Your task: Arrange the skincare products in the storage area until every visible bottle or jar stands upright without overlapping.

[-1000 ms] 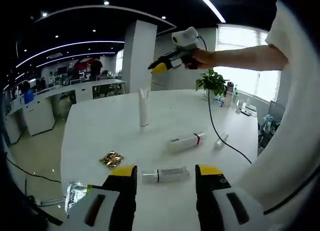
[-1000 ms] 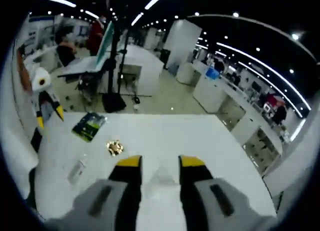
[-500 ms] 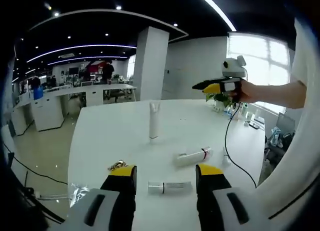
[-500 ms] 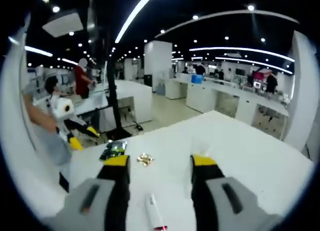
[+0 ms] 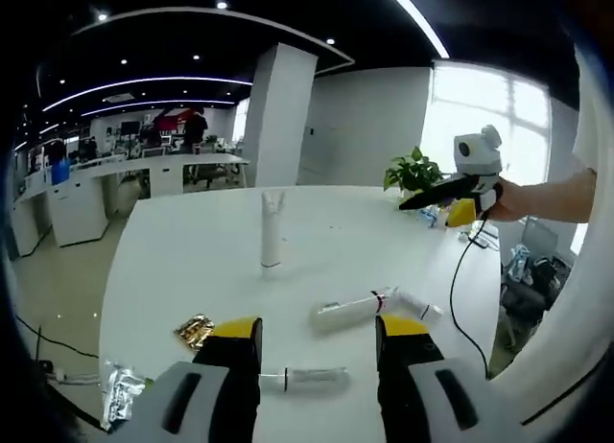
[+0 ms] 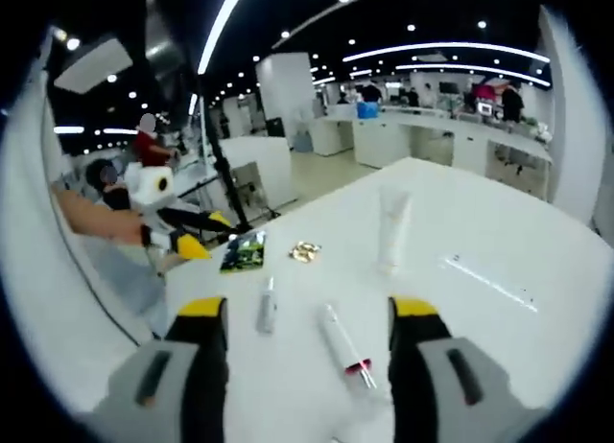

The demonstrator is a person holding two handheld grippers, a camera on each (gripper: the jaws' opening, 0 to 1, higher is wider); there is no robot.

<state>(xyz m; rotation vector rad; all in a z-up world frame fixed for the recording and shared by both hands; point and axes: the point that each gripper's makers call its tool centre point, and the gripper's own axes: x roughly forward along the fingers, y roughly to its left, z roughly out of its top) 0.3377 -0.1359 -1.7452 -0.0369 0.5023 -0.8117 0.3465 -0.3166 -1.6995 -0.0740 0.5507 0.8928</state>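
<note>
Both tongs, left and right, spread above the surface; one tube upright mid-surface, two bottles lying near its edge.

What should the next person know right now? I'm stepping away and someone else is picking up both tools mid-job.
Left tool: open, empty, low over the white table.
Right tool: open, empty, raised above the table.
Upright: one white tube, standing alone mid-table.
Lying flat: white tube with red band, small clear bottle between the left tool's jaws, and a small item beside the banded tube.
Also on the table: gold wrapper, foil packet.
Done: one tube stands. Left: stand up the lying items, spaced apart.
</note>
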